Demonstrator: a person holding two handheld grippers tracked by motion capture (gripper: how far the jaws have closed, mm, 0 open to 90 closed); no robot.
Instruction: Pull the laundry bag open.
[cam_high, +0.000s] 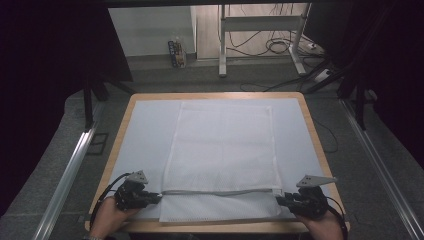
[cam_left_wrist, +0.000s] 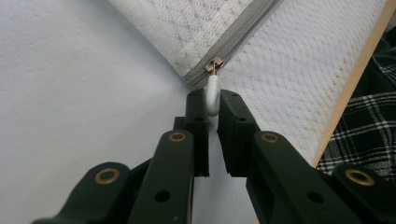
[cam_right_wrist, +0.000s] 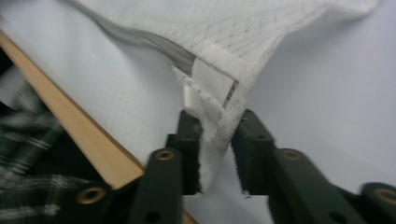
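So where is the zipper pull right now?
The white zipper pull lies at the mesh bag's near left corner, between the left gripper's jaws in the left gripper view.

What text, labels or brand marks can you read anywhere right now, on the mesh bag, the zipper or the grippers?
None can be read.
Mesh laundry bag: plain white, no print or tag lettering visible.
Zipper pull and its metal slider: no legible marking.
Left gripper and right gripper: plain black jaws, no lettering.
Small carton on the floor beyond the table: has print, but too small and blurred to read.
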